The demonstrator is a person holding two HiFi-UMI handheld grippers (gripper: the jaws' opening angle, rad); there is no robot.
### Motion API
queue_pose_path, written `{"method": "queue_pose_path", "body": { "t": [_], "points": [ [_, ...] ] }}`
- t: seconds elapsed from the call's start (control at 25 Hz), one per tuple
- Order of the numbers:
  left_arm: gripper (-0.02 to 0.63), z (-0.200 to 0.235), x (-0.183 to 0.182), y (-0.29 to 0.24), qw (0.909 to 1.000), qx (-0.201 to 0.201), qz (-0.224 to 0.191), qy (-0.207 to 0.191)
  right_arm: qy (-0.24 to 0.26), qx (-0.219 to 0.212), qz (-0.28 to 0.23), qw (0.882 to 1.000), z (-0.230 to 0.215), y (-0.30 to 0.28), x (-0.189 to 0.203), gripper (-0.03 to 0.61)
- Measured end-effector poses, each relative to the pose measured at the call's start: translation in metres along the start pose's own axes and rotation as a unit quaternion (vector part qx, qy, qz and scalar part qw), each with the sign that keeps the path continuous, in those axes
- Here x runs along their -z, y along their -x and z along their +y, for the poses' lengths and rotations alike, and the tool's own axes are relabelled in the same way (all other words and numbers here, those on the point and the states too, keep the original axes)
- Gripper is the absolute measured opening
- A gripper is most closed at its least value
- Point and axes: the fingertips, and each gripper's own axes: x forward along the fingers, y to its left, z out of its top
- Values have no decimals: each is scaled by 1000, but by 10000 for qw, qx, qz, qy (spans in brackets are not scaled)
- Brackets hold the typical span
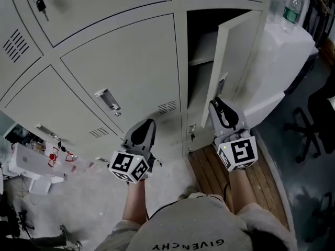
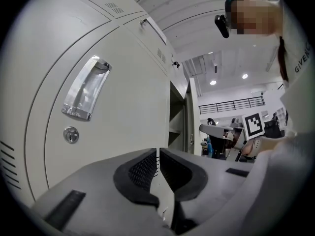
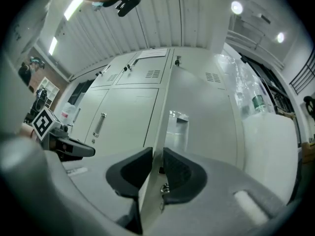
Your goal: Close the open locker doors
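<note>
The tall bank of pale grey metal lockers (image 1: 104, 61) fills the head view, and only there do both tools show against it at once. One door is open: the flat grey locker door (image 1: 238, 61) in the bank's right column, swung out towards the white plastic-wrapped bulk (image 1: 285, 61) beside the bank. A slatted wooden platform (image 1: 209, 174) lies on the floor at the bank's foot, under the open door.

Over to the right gripper view, and here's what the head view can't give: the right gripper (image 3: 157, 156) has the door's free edge running up between its two jaws, and they are clamped on it. From above, that gripper (image 1: 219, 106) just meets the door's lower edge.

The left gripper (image 2: 158, 156) has its jaws drawn almost together with only a slit between them and nothing in it. It sits before a closed door (image 2: 113, 112). Its own view alone shows the clear recessed handle (image 2: 86, 87) and the small round lock (image 2: 71, 134) below.

The open compartment's depth is dark, with one shelf (image 1: 201, 56) visible.

The count is two grippers, one open door and one clear plastic bottle (image 1: 292, 9).
</note>
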Motion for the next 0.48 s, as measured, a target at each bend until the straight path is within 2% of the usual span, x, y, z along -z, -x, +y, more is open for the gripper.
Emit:
{"method": "queue_pose_path", "body": {
  "t": [0.48],
  "points": [
    [17,17,-1,-2,9992,-405,16,-8,-210,-593,5,9980,7,-52,19,64]
  ]
}}
